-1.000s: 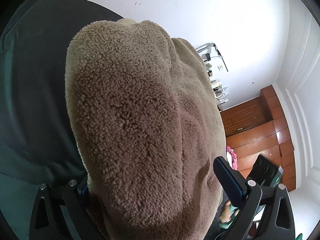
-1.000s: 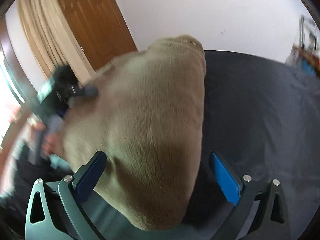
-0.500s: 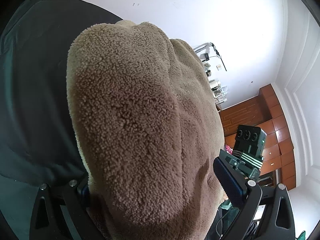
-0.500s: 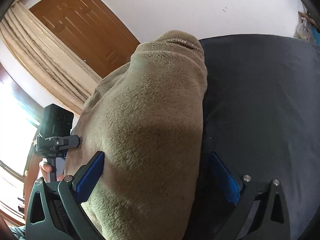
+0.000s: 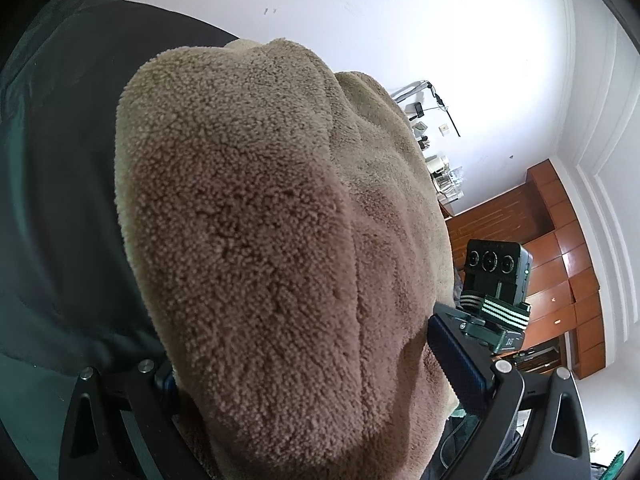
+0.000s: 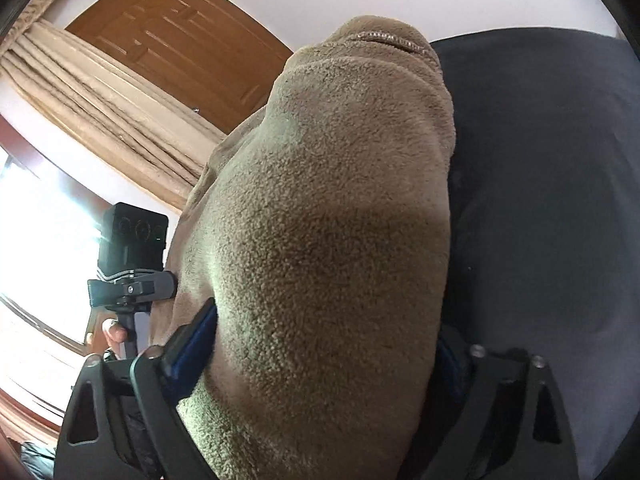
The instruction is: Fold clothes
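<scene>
Fleece top (image 5: 256,240) hangs between my two grippers, up above the dark cloth (image 6: 540,160). My left gripper (image 5: 304,380) and right gripper (image 6: 320,344) each squeeze one bit of it. I think no fold is made yet; laying flat comes next.

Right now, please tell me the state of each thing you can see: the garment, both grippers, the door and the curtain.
Fleece garment: bunched up, lifted above the dark surface, held by both grippers.
Zipper: cannot tell whether closed.
Left gripper: shut on the garment.
Right gripper: shut on the garment.
Wooden door: closed.
Curtain: gathered beside the door.
</scene>
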`<state>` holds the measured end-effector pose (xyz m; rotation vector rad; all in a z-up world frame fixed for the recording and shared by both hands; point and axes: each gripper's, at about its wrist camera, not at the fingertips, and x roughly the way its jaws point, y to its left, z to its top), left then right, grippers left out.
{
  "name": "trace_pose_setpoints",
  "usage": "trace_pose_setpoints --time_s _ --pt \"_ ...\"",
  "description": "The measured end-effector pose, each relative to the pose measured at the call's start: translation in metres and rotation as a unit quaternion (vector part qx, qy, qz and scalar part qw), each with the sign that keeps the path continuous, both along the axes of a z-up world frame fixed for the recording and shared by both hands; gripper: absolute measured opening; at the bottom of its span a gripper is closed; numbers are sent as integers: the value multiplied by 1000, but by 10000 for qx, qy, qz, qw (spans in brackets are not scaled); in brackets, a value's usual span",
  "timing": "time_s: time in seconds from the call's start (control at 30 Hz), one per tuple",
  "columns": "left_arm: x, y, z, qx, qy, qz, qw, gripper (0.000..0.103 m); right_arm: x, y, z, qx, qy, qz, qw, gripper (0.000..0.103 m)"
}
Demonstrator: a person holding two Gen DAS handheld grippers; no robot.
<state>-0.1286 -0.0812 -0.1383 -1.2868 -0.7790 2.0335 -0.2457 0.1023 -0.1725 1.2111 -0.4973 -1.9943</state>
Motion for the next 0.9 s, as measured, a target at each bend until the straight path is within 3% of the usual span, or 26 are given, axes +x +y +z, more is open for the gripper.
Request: trace_pose_setpoints --time_s 0.13,0.2,0.27,0.43,0.6,0.77,0.9 --pt "-1 5 1 -104 43 66 9999 101 9 -1 2 106 131 -70 9998 74" --pt "-4 1 0 -111 -14 153 9998 82 18 -4 6 235 292 -142 9992 70" --pt "-5 -5 -3 9 -115 252 9996 75 25 -7 11 346 438 -222 9982 66" --pt "-5 -3 3 19 -81 289 9995 73 47 -13 23 615 864 -410 9935 58" --pt "1 11 24 -129 198 256 9994 73 74 -5 41 705 1184 -598 9887 57" --pt "9 59 47 -250 427 57 9988 73 113 21 67 888 1569 -788 9805 57" --pt "7 114 66 -411 587 -177 9973 73 119 59 83 948 1802 -1117 9727 57"
